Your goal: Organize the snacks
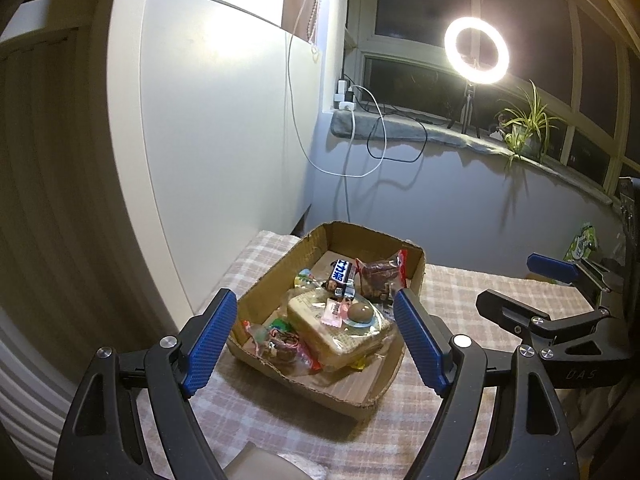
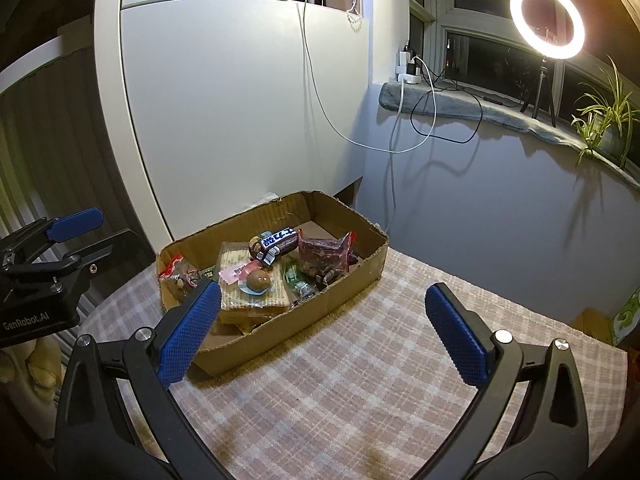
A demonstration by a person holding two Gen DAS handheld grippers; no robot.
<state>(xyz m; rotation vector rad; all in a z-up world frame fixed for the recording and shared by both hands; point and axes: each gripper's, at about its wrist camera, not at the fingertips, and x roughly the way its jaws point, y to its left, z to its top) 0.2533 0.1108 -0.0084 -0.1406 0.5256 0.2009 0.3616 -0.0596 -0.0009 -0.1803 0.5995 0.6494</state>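
Nearest the lens: left gripper (image 1: 316, 336), jaws spread, nothing between, angled down over cardboard box (image 1: 264, 280). Inside box: biscuit pack (image 1: 340, 332) bearing brown egg (image 1: 361, 312), candy bar (image 1: 342, 276) lengthwise toward far wall, red packet (image 1: 380, 276). Beside box: right gripper (image 2: 324, 328), wide, empty.

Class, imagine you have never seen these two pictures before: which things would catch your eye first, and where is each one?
The glowing ring light on its tripod stands on the windowsill at upper right, by far the brightest thing. Next comes the open cardboard box on the checked tablecloth, heaped with wrapped snacks, a brown egg sitting on top of a wafer pack. In the foreground, each view is framed by an open, empty tool with blue pads.
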